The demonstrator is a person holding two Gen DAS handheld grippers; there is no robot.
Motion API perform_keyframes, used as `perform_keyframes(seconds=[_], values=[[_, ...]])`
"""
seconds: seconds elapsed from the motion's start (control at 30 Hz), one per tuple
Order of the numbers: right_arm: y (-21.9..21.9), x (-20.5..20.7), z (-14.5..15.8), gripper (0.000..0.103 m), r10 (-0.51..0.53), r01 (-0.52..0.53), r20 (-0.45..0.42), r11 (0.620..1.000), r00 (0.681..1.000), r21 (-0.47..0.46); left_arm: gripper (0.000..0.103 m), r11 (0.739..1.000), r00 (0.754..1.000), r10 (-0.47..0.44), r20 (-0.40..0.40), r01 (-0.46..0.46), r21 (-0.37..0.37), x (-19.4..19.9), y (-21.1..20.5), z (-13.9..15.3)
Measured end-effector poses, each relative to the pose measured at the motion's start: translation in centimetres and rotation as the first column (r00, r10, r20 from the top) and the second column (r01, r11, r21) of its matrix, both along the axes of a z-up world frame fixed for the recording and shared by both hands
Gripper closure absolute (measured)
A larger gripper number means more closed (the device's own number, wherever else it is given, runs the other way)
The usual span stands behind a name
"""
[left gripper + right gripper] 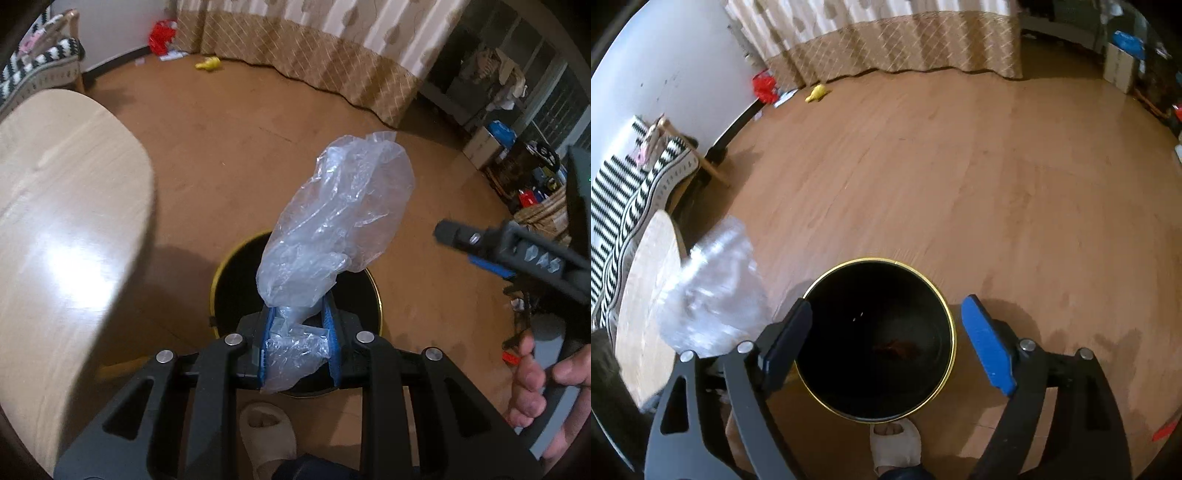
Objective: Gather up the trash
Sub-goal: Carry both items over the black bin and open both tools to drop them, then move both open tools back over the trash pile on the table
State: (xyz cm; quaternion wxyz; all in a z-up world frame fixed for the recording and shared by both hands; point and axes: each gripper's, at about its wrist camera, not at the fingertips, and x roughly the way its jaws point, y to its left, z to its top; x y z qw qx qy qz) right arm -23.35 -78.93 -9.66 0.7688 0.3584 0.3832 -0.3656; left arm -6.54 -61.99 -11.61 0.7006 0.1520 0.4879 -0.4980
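Note:
My left gripper (299, 314) is shut on a crumpled clear plastic bag (332, 214), which sticks up beyond the fingers, over the mouth of a black bin with a gold rim (218, 280). In the right wrist view the bag (713, 288) shows blurred at the left, beside the bin (945, 299). My right gripper (886, 314) is open and empty, its fingers on either side of the bin's mouth, above it. The bin holds something small and reddish at the bottom. The right gripper's tip (454, 232) shows at the right of the left wrist view.
A round wooden table (55, 221) stands left of the bin. A striped chair (624, 206) is beyond it. A yellow object (817, 93) and red trash (764, 86) lie by the curtain. Clutter and boxes (517, 166) stand at the far right. A slippered foot (894, 443) is near the bin.

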Motion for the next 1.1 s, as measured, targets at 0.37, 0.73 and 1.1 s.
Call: perform_keyframes(seconds=[0.37, 0.73, 1.1], values=[[-0.3, -2.2, 1.5, 0.018, -0.064, 0.065, 0.040, 0.997, 0.997, -0.038, 0.033, 0.997, 0.997, -0.075, -0.017, 0.076, 0.018, -2.3, -2.9, -2.5], [1.1, -1.3, 3.0, 0.016, -0.032, 0.037, 0.063, 0.996, 0.997, -0.082, 0.010, 1.000, 0.999, -0.001, 0.037, 0.001, -0.018, -1.9, 0.0, 0.4], [12.5, 9.4, 8.7, 0.015, 0.298, -0.273, 0.152, 0.948, 0.942, -0.163, 0.009, 0.948, 0.938, 0.311, 0.155, -0.294, -0.121, 4.4, 17.9, 9.8]])
